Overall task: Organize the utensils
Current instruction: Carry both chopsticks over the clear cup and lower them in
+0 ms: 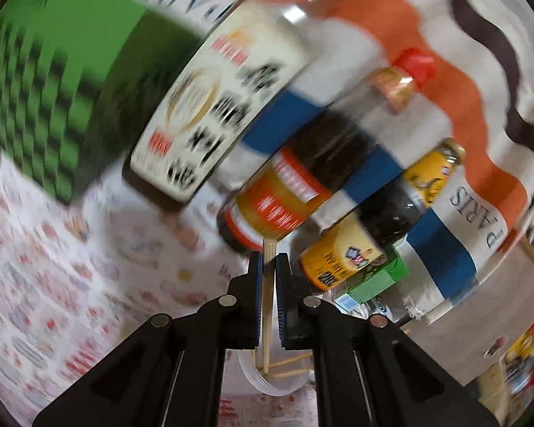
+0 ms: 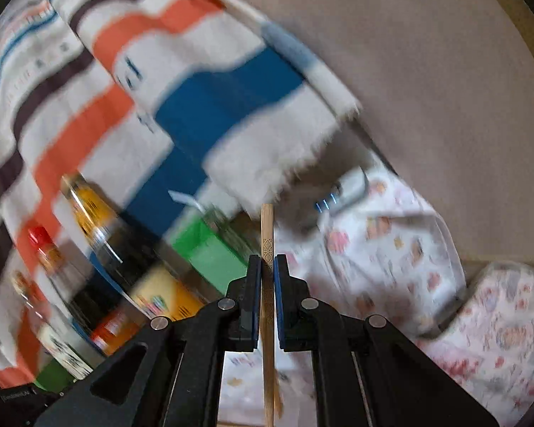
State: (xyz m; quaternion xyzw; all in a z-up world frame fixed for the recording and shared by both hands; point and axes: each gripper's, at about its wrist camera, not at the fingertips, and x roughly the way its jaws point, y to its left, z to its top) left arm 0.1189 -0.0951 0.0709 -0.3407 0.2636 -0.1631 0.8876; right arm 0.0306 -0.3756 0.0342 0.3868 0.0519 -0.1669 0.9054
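My left gripper (image 1: 266, 267) is shut on a wooden chopstick (image 1: 267, 306) that stands upright between its blue pads. The stick's lower end reaches into a clear round container (image 1: 267, 384) below the fingers, where more chopsticks (image 1: 292, 366) lie. In the right wrist view my right gripper (image 2: 266, 268) is shut on another wooden chopstick (image 2: 267, 227) with a carved pattern near its top. That stick also stands upright, its top well above the pads. Both views are blurred by motion.
Several sauce bottles (image 1: 295, 185) and a green box (image 1: 377, 277) stand against a striped orange, blue and white cloth (image 1: 445, 82). A large green container (image 1: 60, 82) sits left. A floral tablecloth (image 2: 391, 259) covers the table; a brown wall (image 2: 427, 71) rises behind.
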